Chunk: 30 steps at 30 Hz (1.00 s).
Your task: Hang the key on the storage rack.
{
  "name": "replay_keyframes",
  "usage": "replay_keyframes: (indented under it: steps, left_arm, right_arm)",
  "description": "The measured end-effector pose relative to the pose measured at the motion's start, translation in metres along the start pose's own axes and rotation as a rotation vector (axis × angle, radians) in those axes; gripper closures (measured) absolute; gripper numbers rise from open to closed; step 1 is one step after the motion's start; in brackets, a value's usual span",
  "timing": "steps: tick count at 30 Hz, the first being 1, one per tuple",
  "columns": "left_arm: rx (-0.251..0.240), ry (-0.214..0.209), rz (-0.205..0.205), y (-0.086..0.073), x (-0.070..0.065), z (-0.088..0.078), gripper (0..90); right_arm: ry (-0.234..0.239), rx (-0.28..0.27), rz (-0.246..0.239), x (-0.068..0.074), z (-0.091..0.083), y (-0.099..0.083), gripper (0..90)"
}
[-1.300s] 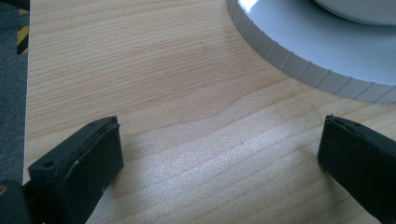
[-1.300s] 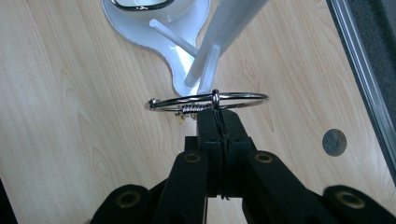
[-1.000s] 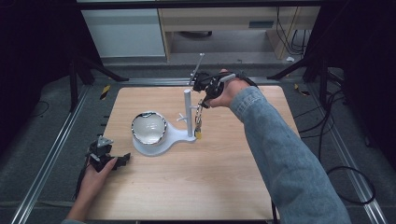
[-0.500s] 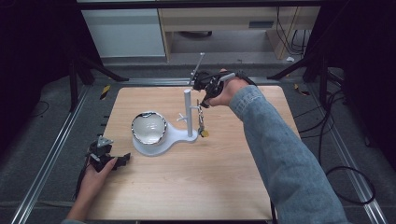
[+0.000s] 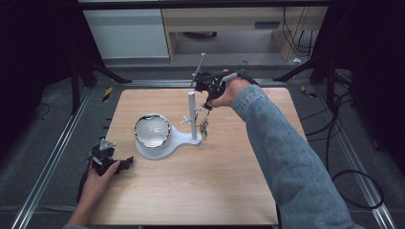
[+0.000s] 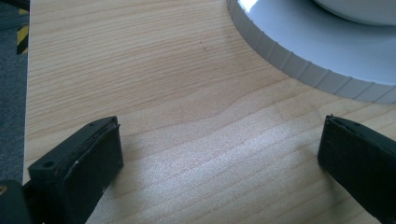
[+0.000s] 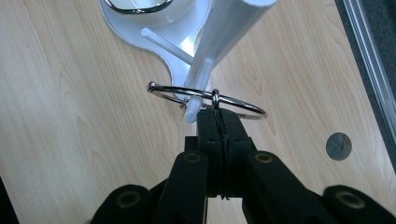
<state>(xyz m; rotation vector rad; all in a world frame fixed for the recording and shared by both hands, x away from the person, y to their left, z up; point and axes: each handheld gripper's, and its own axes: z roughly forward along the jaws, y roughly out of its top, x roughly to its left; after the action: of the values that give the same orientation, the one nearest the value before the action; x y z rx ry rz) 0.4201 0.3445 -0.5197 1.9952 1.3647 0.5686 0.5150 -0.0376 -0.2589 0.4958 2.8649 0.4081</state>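
Ring [image 7: 205, 100] over stand peg [image 7: 198, 91], pinched at right gripper [image 7: 218, 122] tips; left gripper [image 6: 219, 154] apart.

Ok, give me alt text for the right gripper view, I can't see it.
The right tongs, shut, pinch a metal key ring that loops around a peg of the white stand. Below lies the wooden table, with a bowl on the stand's base at the top.

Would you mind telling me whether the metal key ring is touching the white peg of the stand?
Touching: in the right gripper view, the key ring lies across the white peg, which passes through its loop.
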Motion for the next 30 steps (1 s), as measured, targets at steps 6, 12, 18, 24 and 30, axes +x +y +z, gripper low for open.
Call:
replay_keyframes:
  steps: [6, 12, 18, 24, 30]
  left_arm:
    - [0.000, 0.000, 0.000, 0.000, 0.000, 0.000, 0.0]
    - [0.000, 0.000, 0.000, 0.000, 0.000, 0.000, 0.0]
    - [0.000, 0.000, 0.000, 0.000, 0.000, 0.000, 0.0]
    - [0.000, 0.000, 0.000, 0.000, 0.000, 0.000, 0.0]
    - [0.000, 0.000, 0.000, 0.000, 0.000, 0.000, 0.0]
  right_arm:
    - [0.015, -0.001, 0.012, -0.007, 0.005, 0.000, 88.8]
    - [0.031, 0.010, 0.019, -0.012, 0.013, 0.001, 88.8]
    - [0.044, 0.034, 0.025, -0.017, 0.018, 0.006, 88.6]
    - [0.058, 0.045, 0.024, -0.019, 0.021, 0.010, 88.4]
    - [0.052, 0.038, 0.026, -0.019, 0.021, 0.010, 82.4]
